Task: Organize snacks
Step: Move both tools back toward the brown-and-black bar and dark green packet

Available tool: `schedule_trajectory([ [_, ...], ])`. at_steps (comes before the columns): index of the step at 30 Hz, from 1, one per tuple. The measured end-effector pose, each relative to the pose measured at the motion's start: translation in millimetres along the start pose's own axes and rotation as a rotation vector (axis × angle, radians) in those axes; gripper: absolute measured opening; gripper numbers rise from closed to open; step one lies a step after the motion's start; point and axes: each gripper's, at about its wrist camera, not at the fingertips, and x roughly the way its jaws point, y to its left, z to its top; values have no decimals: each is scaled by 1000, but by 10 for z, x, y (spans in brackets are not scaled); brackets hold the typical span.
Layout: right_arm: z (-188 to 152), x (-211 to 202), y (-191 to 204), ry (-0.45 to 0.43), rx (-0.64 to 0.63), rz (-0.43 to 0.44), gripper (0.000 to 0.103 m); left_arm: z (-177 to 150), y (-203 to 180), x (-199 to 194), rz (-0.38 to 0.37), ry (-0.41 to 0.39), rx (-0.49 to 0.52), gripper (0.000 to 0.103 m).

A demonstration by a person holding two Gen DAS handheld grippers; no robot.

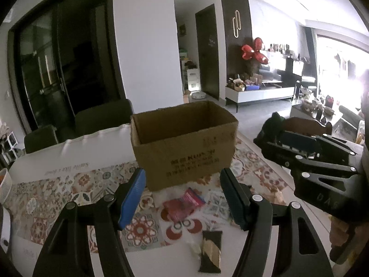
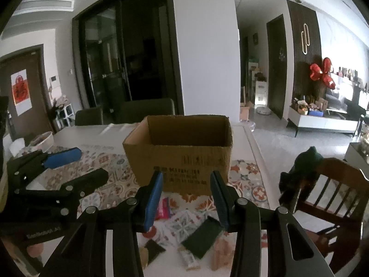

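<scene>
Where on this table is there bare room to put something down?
Free: the white strip of table between the cardboard box and the chairs, left of the box. Crowded: the patterned mat in front of the box, where snack packets lie scattered.

The right claw hangs with its blue-padded fingers spread and nothing between them. Straight ahead stands an open brown cardboard box on the patterned counter. Beneath the claw lie a pink snack packet and a dark green flat packet. The left claw sits off to its left, also spread.
</scene>
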Motion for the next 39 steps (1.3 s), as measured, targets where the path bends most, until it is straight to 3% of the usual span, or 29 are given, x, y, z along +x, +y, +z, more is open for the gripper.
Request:
schedule_trajectory([
  [19, -704, -182, 37, 97, -33, 20, 43, -649, -290, -218, -40, -8, 32, 66],
  [39, -1168, 166, 79, 201, -118, 50, 43, -1117, -455, 264, -51, 103, 115, 58],
])
